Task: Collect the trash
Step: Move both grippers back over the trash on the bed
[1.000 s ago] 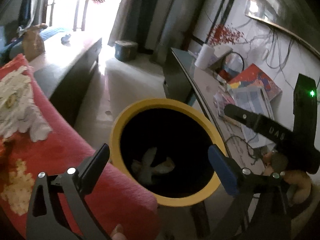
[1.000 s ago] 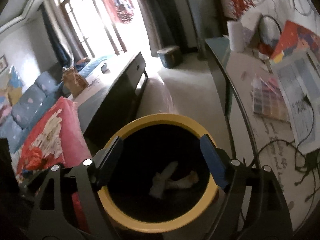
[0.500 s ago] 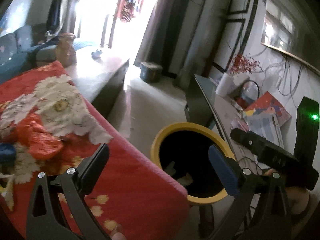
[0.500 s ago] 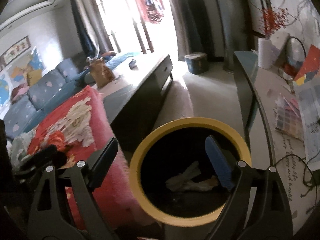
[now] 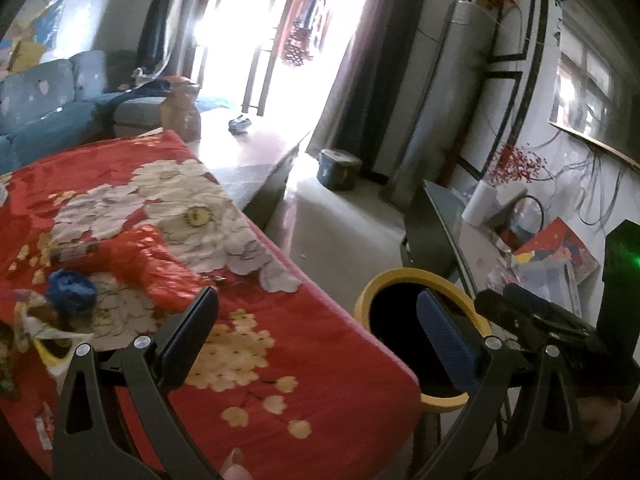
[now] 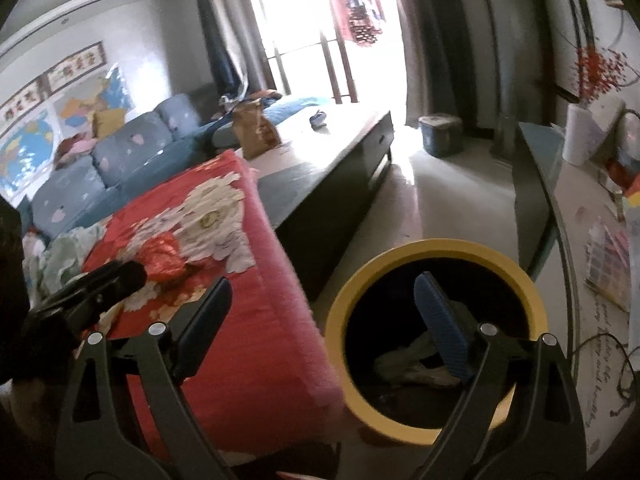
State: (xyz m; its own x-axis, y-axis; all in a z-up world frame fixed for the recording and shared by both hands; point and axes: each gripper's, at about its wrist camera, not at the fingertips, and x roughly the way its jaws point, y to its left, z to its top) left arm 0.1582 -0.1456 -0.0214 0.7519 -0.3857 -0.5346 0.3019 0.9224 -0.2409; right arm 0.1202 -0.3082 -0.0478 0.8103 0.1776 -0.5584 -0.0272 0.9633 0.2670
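A yellow-rimmed black bin (image 6: 436, 336) stands on the floor by the red flowered cloth (image 5: 248, 344); crumpled white trash (image 6: 412, 360) lies inside it. The bin also shows in the left wrist view (image 5: 420, 344). On the cloth lie a red foil wrapper (image 5: 132, 252), a blue crumpled wad (image 5: 72, 292) and a pale wrapper (image 5: 44, 336). My left gripper (image 5: 316, 336) is open and empty above the cloth's edge. My right gripper (image 6: 320, 316) is open and empty, one finger over the bin. The red wrapper (image 6: 164, 256) shows in the right wrist view too.
A dark low table (image 6: 332, 160) with a brown bag (image 6: 256, 132) stands behind the cloth. A glass side table (image 6: 592, 248) with papers, cables and a paper roll is right of the bin. A blue sofa (image 6: 100, 168) is at the left, and a small bucket (image 5: 338, 168) by the door.
Both grippers have pulled back and swung left from above the bin. The bin now sits smaller and to the right, and the red cloth with its trash has come into view.
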